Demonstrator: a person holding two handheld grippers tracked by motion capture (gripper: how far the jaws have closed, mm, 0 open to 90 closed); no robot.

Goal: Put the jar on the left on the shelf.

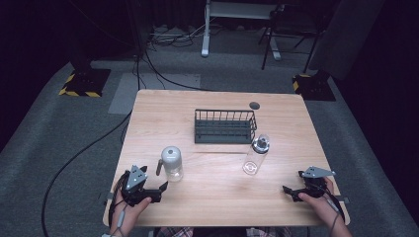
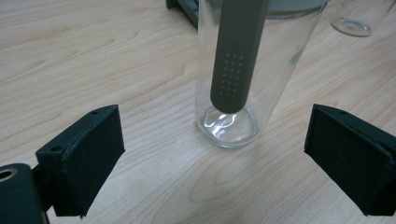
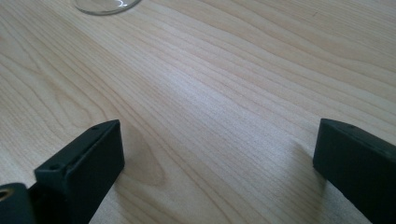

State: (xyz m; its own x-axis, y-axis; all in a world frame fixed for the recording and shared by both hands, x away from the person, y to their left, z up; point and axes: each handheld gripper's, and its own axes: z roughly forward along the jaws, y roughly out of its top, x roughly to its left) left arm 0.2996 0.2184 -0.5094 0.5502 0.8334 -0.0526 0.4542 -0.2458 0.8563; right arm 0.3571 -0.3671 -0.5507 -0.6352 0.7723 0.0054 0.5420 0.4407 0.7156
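Dark room, grey carpet, pale wood table [image 1: 217,197]: upright clear bottle [image 1: 172,164] with grey strap just ahead of left gripper [image 1: 159,188], top cut off in its view, jaws wide; right gripper [image 1: 291,190] jaws wide over bare wood; second bottle [image 1: 256,155] by wire basket [image 1: 225,126], marking unreadable.

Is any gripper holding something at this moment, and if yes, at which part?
Nothing is held. The left gripper is open in front of the clear bottle, not touching it. The right gripper is open above the bare table.
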